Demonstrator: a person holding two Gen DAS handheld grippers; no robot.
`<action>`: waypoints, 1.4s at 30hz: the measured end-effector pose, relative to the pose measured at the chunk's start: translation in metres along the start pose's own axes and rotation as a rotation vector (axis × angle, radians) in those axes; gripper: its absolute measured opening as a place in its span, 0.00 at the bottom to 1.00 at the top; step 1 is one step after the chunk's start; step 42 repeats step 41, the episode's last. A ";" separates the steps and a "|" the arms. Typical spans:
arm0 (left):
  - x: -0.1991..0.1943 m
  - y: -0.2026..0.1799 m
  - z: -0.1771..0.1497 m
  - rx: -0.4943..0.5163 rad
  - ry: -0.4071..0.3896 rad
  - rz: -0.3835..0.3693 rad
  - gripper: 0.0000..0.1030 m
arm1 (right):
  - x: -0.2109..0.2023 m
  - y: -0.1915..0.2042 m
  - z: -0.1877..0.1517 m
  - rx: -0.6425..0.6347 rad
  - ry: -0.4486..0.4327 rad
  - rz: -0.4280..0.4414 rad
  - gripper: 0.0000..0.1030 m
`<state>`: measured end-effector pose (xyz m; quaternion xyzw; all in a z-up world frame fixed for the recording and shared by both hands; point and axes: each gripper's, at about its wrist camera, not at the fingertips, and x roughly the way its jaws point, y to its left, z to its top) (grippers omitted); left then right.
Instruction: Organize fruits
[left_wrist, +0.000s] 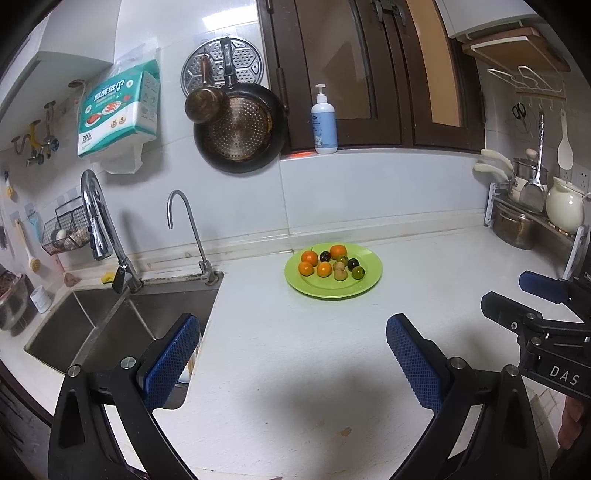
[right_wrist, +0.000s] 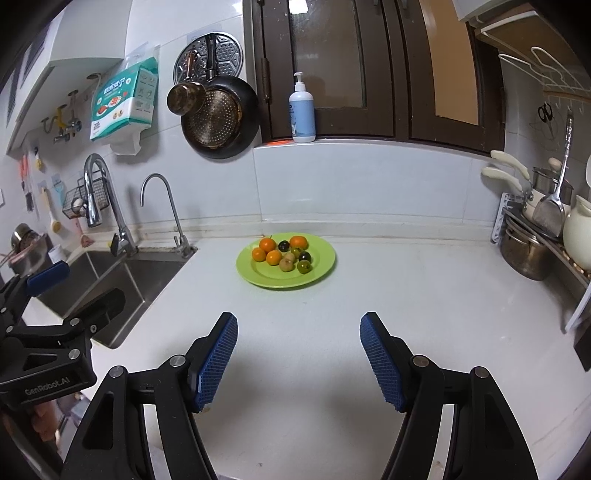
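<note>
A white tabletop (right_wrist: 406, 295) was seen, with a sink (right_wrist: 122, 273) at the left. A green plate (right_wrist: 321, 264) stood far from the claws, at the middle. Small fruits (right_wrist: 284, 254), orange, dark and greenish, were clustered on it. They were judged light, round and apt to roll, best pinched across the middle. The left claw (left_wrist: 291, 358) and right claw (right_wrist: 297, 358) were held open and empty.

Orange, dark and green fruits (right_wrist: 284, 254) on lime-green plate (right_wrist: 321, 273).

Steel sink (left_wrist: 122, 325), two faucets, hanging frying pan (left_wrist: 240, 127), soap bottle (left_wrist: 324, 120).
</note>
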<state>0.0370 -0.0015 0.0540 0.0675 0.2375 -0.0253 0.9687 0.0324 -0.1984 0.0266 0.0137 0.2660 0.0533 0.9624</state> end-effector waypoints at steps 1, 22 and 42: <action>0.000 0.001 0.000 0.000 0.000 -0.001 1.00 | 0.000 0.000 0.000 0.000 -0.001 0.001 0.67; 0.001 0.004 -0.001 -0.001 -0.004 0.011 1.00 | 0.002 0.004 0.000 -0.003 -0.001 0.000 0.68; 0.002 0.005 -0.001 -0.007 -0.003 0.031 1.00 | 0.004 0.004 -0.001 -0.001 0.005 0.006 0.68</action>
